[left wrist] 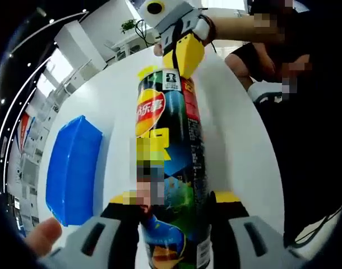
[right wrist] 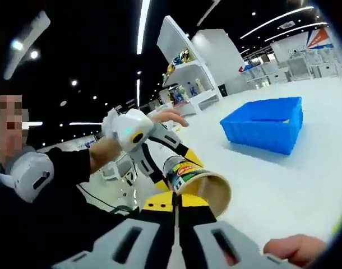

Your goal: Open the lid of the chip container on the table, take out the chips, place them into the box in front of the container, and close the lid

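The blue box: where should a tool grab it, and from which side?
Probably the blue box's top rim, coming down from above with one jaw inside and one outside. It sits upright with its mouth open, and its walls look thin and straight, while the whole body looks too wide.

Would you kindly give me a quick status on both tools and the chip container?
Left tool clamped on chip container, held off the white table. Right tool shut at the container's open mouth. Blue box sits apart; nothing in the way.

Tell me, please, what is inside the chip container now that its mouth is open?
In the right gripper view the chip container shows a bare tan inner wall near its open mouth; no chips appear there. Anything deeper is hidden.
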`<state>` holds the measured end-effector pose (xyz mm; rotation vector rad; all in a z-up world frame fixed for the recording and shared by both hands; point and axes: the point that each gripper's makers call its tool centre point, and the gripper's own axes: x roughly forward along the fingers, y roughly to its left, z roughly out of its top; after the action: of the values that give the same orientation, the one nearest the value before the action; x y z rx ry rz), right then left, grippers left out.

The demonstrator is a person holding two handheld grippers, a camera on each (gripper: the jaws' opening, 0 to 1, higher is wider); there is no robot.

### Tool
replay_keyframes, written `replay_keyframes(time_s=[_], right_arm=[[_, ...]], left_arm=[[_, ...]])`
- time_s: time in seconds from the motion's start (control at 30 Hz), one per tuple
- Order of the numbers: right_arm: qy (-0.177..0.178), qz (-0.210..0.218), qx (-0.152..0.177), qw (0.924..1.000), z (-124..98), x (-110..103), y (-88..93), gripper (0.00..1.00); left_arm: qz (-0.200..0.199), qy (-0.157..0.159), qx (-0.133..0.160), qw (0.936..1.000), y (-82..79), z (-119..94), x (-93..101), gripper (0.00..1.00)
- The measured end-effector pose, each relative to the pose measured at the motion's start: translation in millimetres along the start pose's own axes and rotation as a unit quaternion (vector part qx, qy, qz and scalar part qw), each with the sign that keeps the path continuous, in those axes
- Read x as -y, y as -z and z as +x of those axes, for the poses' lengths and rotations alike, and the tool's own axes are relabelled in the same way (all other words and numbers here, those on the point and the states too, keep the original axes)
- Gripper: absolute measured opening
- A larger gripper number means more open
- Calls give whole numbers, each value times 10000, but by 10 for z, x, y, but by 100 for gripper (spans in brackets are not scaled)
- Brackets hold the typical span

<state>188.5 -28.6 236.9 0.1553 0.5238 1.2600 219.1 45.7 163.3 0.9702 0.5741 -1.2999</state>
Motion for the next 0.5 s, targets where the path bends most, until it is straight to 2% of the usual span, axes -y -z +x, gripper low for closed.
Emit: replay_keyframes(time_s=[0.13, 0.27, 0.37, 0.5], right_arm=[[336, -514, -684, 9958, 37, -53, -184, 0], [575, -574, -1152, 9900, 87, -78, -321, 0], [569, -668, -1346, 9870, 151, -114, -448, 0], [642, -994, -1815, 9763, 251, -156, -570, 0]], left_arm=[[-93, -300, 371, 9988, -72, -49, -45, 50], [-272, -606, 802, 9946, -117, -94, -113, 50], [-382, -692, 951, 9923, -103, -139, -123, 50], [-545, -741, 1091, 9898, -73, -198, -142, 49]])
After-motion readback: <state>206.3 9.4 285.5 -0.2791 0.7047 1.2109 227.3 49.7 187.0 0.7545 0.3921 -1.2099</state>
